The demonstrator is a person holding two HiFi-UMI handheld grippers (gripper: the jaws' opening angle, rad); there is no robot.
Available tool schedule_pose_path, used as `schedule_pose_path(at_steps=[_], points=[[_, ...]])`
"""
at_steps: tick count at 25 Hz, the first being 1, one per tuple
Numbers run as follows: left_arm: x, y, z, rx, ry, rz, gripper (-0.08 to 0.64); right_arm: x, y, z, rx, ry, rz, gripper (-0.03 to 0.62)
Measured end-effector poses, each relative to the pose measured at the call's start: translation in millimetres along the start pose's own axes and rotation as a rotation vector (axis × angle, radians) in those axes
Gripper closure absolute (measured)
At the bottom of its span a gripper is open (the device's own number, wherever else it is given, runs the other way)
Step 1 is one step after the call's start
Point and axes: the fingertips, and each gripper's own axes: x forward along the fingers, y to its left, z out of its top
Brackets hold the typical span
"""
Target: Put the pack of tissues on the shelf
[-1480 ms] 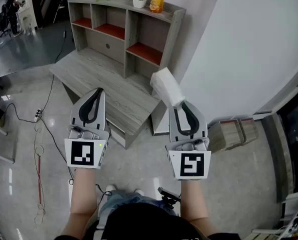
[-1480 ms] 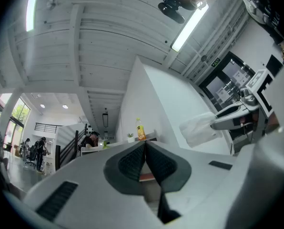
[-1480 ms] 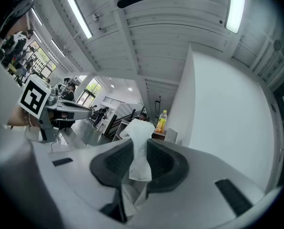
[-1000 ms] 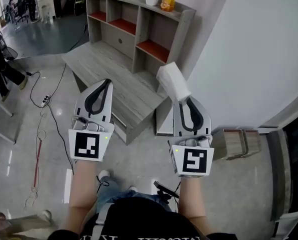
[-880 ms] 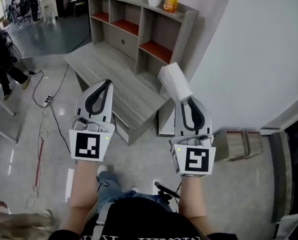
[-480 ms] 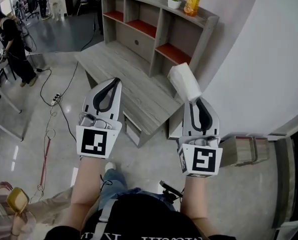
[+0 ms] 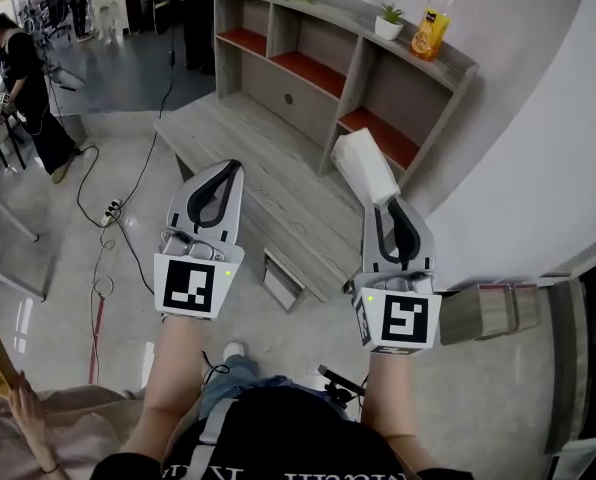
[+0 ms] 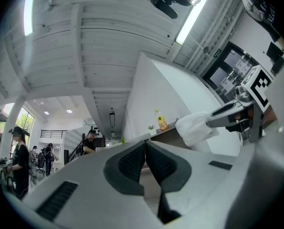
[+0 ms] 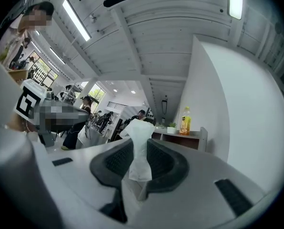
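The right gripper (image 7: 387, 206) clamps one end of the pack of tissues (image 7: 363, 165), hiding that end; the pack is airborne near the shelf (image 7: 350, 80). The left gripper (image 7: 227, 168) is closed and empty. The print on the orange bottle (image 7: 430, 20) is illegible.

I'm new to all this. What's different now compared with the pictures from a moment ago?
The person seems to have moved toward the shelf. It now sits further right and a little larger in the head view, and the pack of tissues hangs in front of its lower right compartment. Nothing was grabbed or let go. Unchanged: the right gripper stays clamped on the pack, and the left gripper stays shut and empty.
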Motion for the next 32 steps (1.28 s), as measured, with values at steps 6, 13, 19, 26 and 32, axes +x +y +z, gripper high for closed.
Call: schedule_pose_path(at_steps=[6,13,19,26,32], points=[[20.9,57.8,-29.7,-0.004,0.0,-0.021,0.546,60.0,38.1,0.2,-0.009,0.017,-0.004,0.497],[34.5,119.0,-56.6,-0.024,0.004,-0.05,0.546,116.0,85.2,2.5,-0.005,0.031,-0.019,0.497],[37.2,149.1,-74.8,-0.041,0.008,-0.051,0.546,143.0,110.7,-3.3,-0.009,0.056,-0.014,0.497],[47.2,159.6,-88.6,-0.063,0.007,-0.065,0.546,161.1,119.2,-8.7,-0.014,0.073,-0.015,0.497],[72.5,159.0,-99.8,-0.067,0.001,-0.084,0.546,183.3,112.3,-19.1,-0.014,0.075,-0.018,0.497]])
